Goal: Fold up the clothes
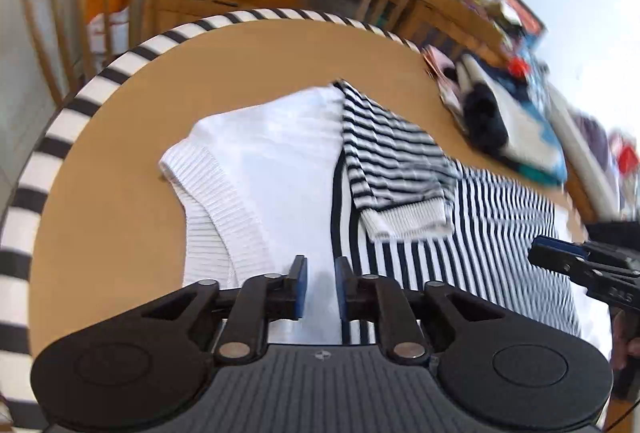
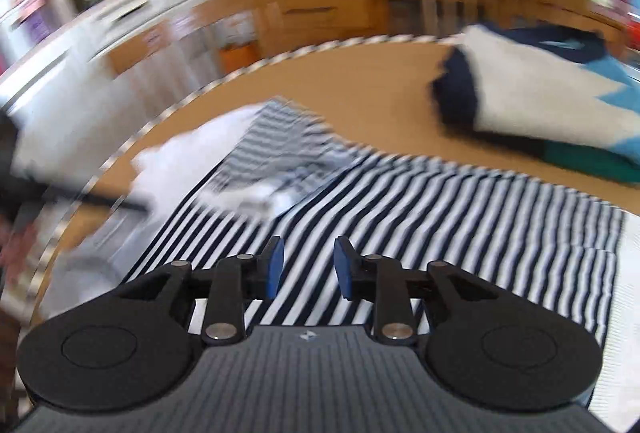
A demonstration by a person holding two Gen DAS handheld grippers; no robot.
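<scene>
- Left gripper [image 1: 320,289]: blue pads are seen a narrow gap apart, nothing between them; it is held above the garment's white panel.
- Right gripper [image 2: 307,273]: jaws are seen partly apart and empty, above the striped cloth; in the left wrist view it enters at 3 o'clock.
- Striped sweater [image 1: 460,233]: a navy-and-white knit with a white panel and ribbed white trim is laid flat on the tan table [image 1: 120,153]. One sleeve [image 1: 392,161] is folded across the body, its white ribbed cuff [image 1: 408,221] lying on the stripes.
- Long axis: in the left wrist view the garment is seen running from 9 to 3 o'clock; the folded sleeve points toward 6 o'clock, cuff end nearest.
- Folded pile [image 2: 540,105]: dark, cream and teal items are noted at 2 o'clock, apart from the sweater.
- Limits: the right wrist view is heavily blurred; the garment's near edge is hidden behind both gripper bodies, and its right end is cut off.
</scene>
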